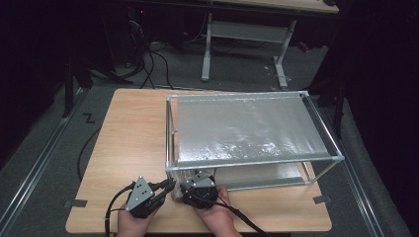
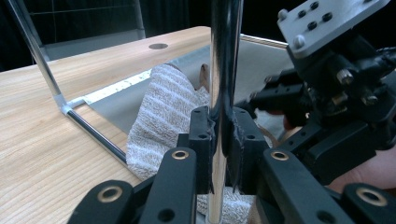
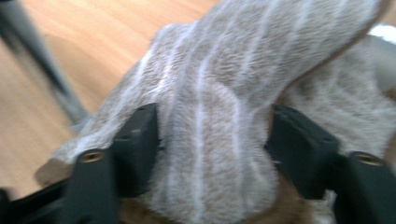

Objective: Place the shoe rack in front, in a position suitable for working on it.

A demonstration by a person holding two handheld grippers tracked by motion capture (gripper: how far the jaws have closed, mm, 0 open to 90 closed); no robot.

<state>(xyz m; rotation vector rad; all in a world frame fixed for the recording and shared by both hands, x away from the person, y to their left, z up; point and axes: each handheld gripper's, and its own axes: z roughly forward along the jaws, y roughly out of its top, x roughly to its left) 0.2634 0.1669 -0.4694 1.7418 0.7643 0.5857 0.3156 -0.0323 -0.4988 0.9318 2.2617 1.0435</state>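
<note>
A metal rack [image 1: 252,163] with two grey shelves stands on the wooden table [image 1: 133,133]. My left gripper [image 2: 223,135] is shut on the rack's shiny front-left post [image 2: 224,56], near its foot. Just behind that post a beige towel with white stripes [image 2: 163,116] lies bunched at the corner of the lower shelf. A thick fold of the towel [image 3: 215,121] stands between the jaws of my right gripper [image 3: 212,144]. Those jaws are wide apart and open, and the cloth looks loose, not pinched. In the high view both grippers [image 1: 168,186] [image 1: 193,181] sit side by side at the rack's near-left corner.
The rack covers the right half of the table, and its low front rail [image 2: 95,135] runs along the wood. Bare tabletop lies to the left of the rack. A round hole [image 2: 158,46] marks the table's far part. Another desk frame [image 1: 244,44] stands on the floor beyond.
</note>
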